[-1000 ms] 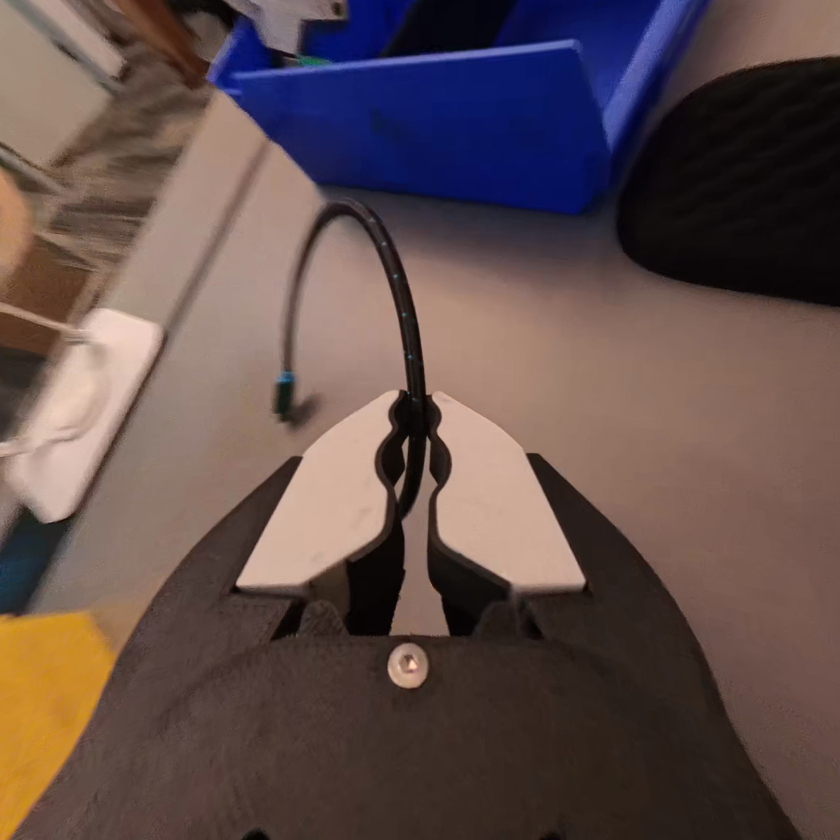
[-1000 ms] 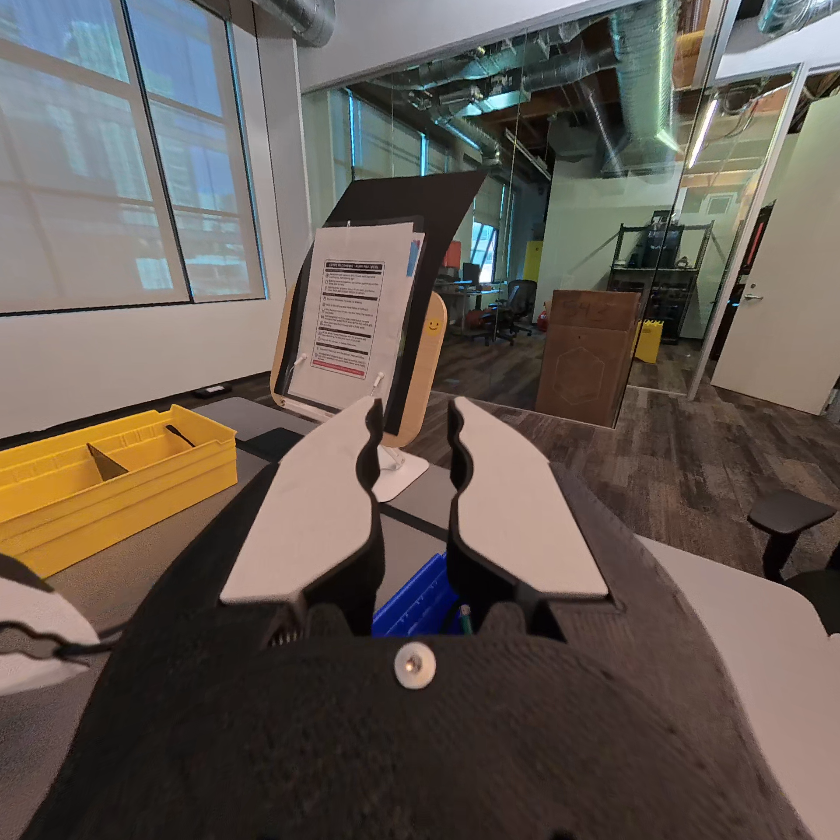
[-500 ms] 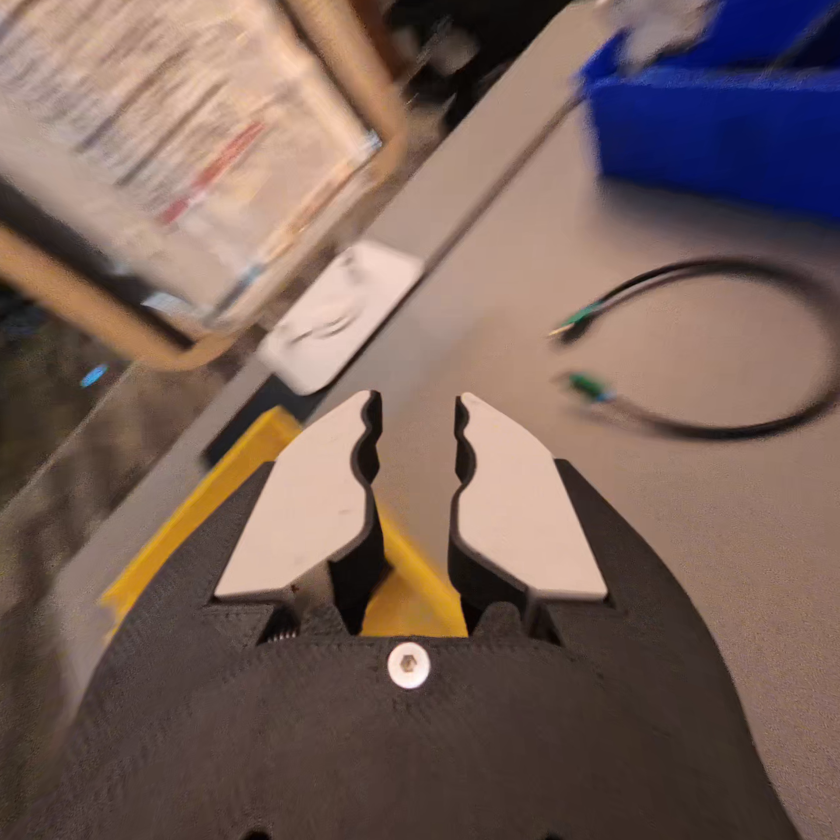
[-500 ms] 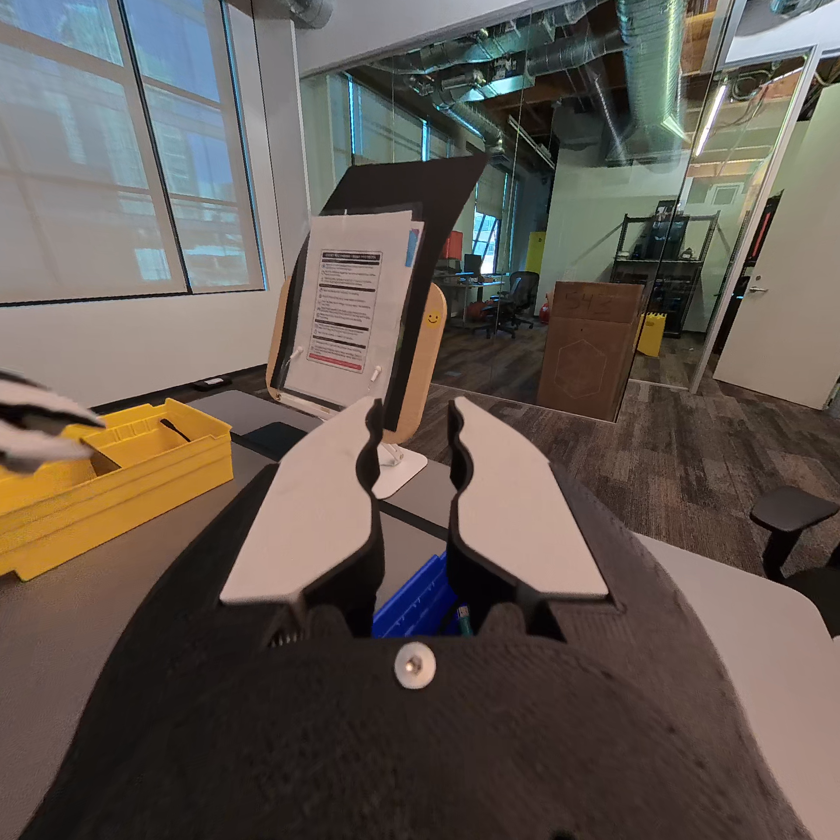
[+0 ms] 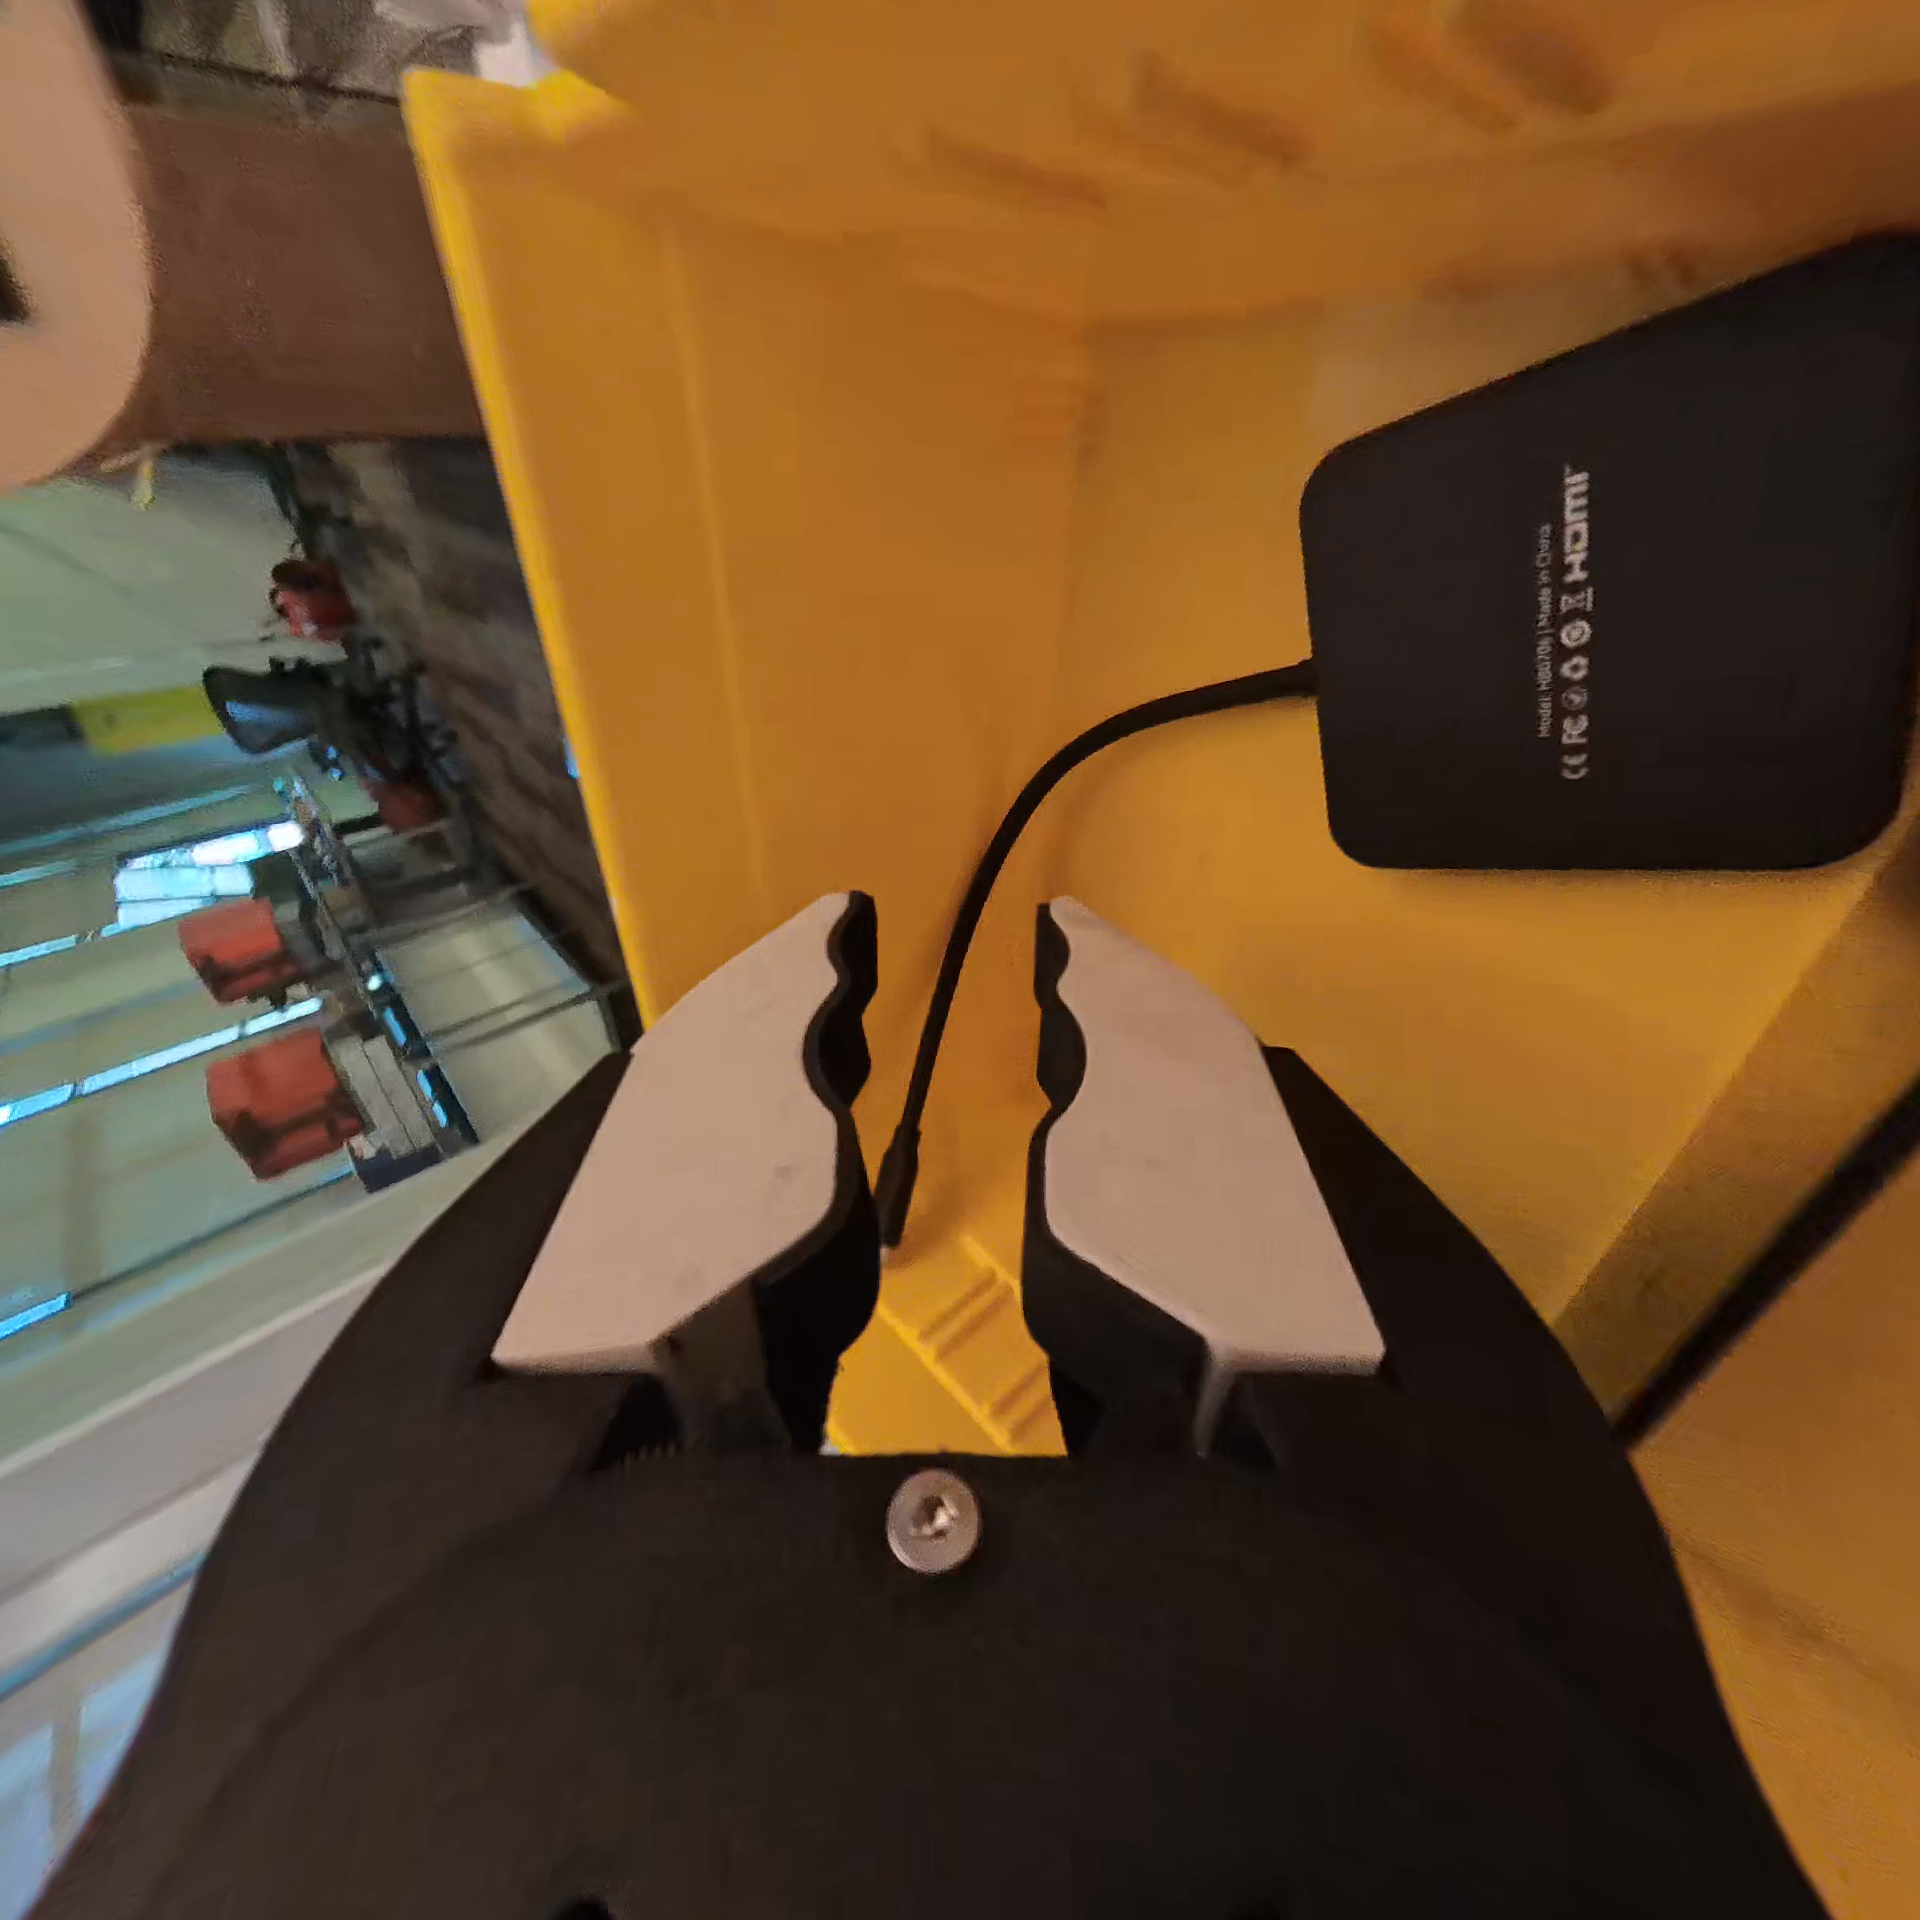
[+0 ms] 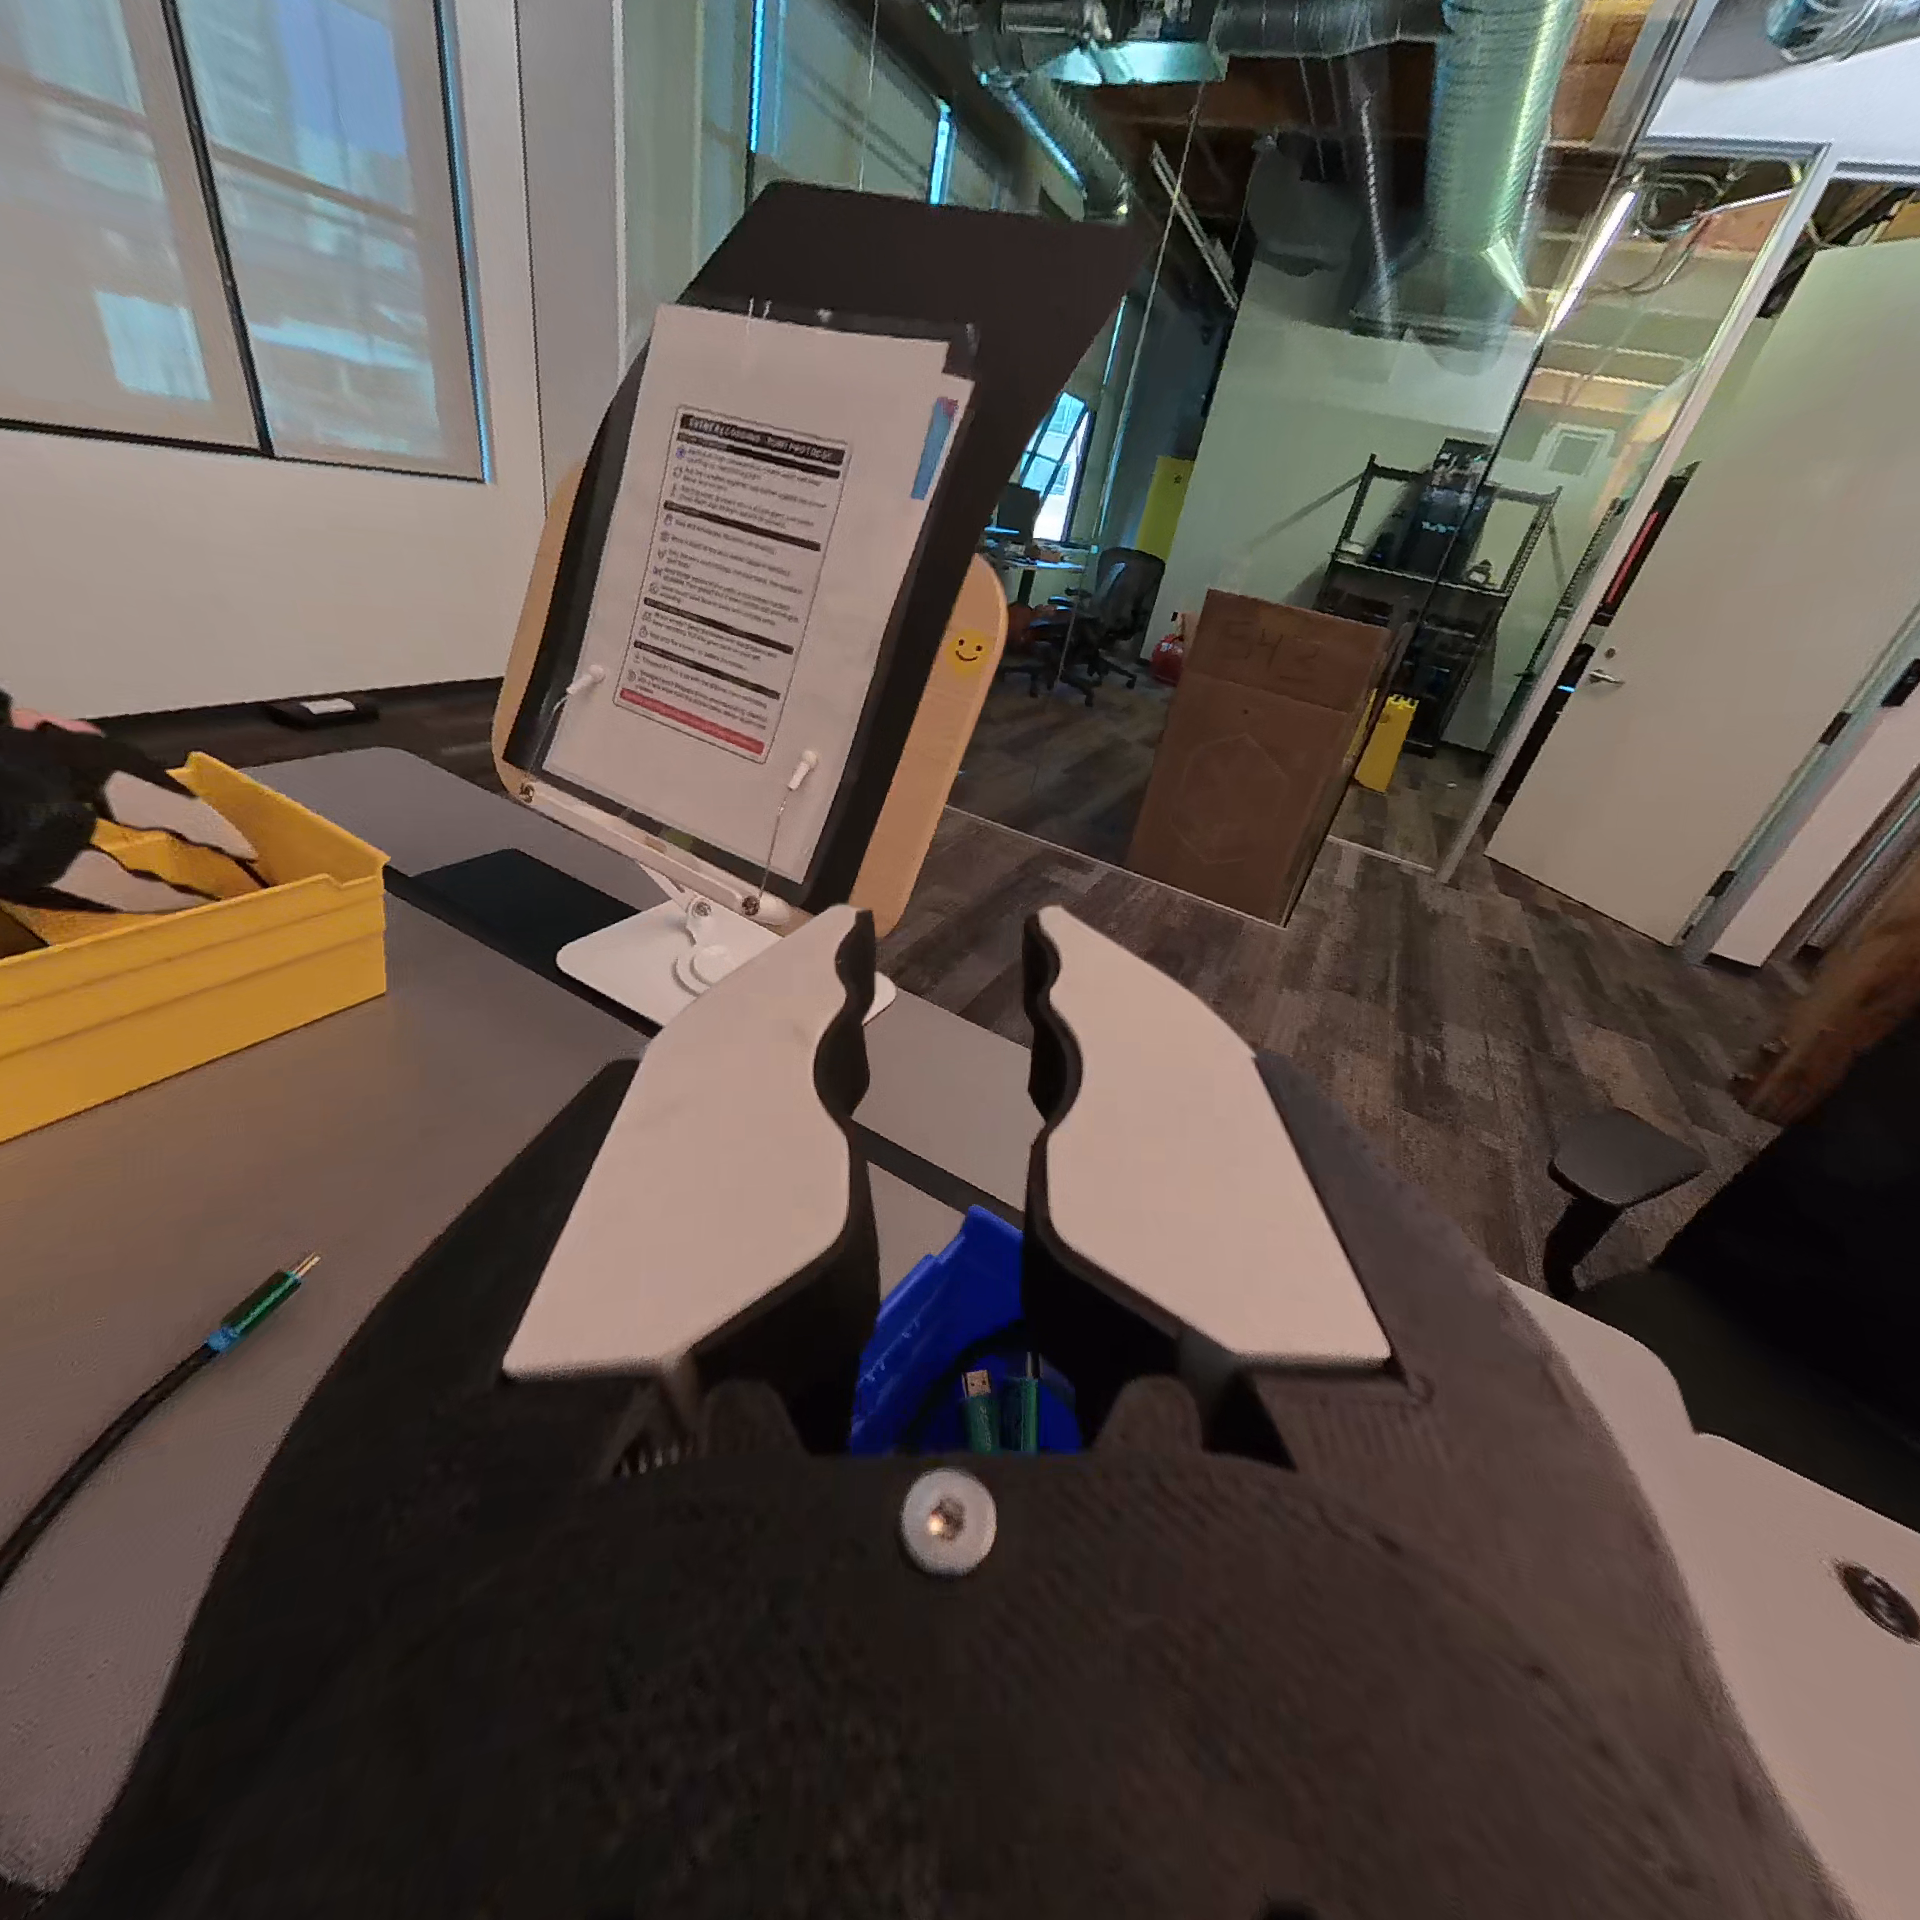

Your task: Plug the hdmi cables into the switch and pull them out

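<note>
HDMI switch (image 5: 1621,582), the flat black box with rounded corners, lies inside the yellow bin (image 5: 790,520), and we see nothing plugged into the sides that show, so we judge the task to be at its start: no cable is seated yet, and every plugging and pulling is left to do. Working from largest to smallest: the grey tabletop (image 6: 312,1122) carries that yellow bin at its left end, a white document stand (image 6: 727,623) holding a printed sheet behind it, and a blue bin (image 6: 935,1320) just under our right gripper (image 6: 945,935). In the blue bin we can make out two green-sleeved cable ends (image 6: 997,1413), standing upright. One black HDMI cable (image 6: 135,1413) lies loose on the tabletop, well apart from the yellow bin, its green-sleeved plug (image 6: 260,1304) pointing toward it. Our left gripper (image 5: 956,914) hangs over the yellow bin with its jaws apart and holding nothing; the switch's own thin black lead (image 5: 966,935) runs between them in the view, but whether it is touched we cannot tell. Our right gripper is raised above the tabletop, jaws likewise apart and empty. Our guess is that the switch must come out of the bin first, then the loose cable be picked up and lined with a port.
</note>
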Demonstrator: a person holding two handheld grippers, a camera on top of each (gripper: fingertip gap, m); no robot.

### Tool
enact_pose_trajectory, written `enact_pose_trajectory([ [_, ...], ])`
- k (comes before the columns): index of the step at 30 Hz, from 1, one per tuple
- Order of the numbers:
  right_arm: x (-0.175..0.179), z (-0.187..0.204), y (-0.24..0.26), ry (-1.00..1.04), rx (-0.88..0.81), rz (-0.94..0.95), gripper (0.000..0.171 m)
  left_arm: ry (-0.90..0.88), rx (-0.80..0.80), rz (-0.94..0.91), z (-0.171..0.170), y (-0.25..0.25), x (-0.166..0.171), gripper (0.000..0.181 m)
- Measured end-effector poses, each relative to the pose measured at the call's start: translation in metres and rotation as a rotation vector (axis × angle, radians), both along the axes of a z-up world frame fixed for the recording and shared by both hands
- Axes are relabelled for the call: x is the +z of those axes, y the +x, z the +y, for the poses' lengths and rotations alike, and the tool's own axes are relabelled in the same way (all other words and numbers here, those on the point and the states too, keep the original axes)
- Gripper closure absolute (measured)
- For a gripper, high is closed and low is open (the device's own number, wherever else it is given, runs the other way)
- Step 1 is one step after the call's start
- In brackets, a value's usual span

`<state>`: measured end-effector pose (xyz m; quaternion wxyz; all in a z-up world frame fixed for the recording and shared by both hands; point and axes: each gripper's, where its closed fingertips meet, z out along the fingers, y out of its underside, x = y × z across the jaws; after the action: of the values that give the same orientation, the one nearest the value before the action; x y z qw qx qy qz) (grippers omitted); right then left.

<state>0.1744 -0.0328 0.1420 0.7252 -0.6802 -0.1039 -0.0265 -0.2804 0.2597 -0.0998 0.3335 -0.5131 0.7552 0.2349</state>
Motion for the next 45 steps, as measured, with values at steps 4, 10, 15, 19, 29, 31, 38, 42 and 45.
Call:
enact_pose_trajectory([
  [4, -0.013, 0.015, -0.010, -0.060, 0.017, -0.052, 0.144, -0.118, -0.084, 0.081, -0.002, 0.011, -0.011, 0.148],
  [10, -0.042, 0.032, -0.001, -0.200, -0.061, -0.137, 0.143, -0.219, -0.164, 0.253, 0.001, 0.011, -0.035, 0.147],
  [15, -0.052, 0.039, -0.004, -0.245, -0.056, -0.172, 0.143, -0.233, -0.274, 0.327, 0.004, 0.018, -0.046, 0.157],
  [19, -0.058, 0.040, 0.003, -0.273, -0.082, -0.178, 0.143, -0.263, -0.314, 0.360, 0.008, 0.015, -0.052, 0.166],
  [29, -0.071, 0.046, 0.000, -0.322, -0.074, -0.223, 0.143, -0.238, -0.306, 0.370, 0.007, 0.009, -0.053, 0.177],
  [31, -0.071, 0.046, 0.000, -0.323, -0.076, -0.229, 0.143, -0.214, -0.295, 0.324, 0.007, 0.008, -0.044, 0.178],
  [38, -0.068, 0.047, -0.002, -0.314, -0.068, -0.238, 0.143, -0.035, -0.250, 0.140, 0.005, 0.011, 0.033, 0.178],
  [42, -0.062, 0.046, -0.009, -0.290, -0.047, -0.236, 0.143, 0.096, -0.230, 0.067, -0.003, 0.009, 0.076, 0.178],
  [45, -0.055, 0.048, -0.026, -0.253, 0.010, -0.228, 0.143, 0.187, -0.230, 0.044, -0.014, 0.009, 0.103, 0.178],
])
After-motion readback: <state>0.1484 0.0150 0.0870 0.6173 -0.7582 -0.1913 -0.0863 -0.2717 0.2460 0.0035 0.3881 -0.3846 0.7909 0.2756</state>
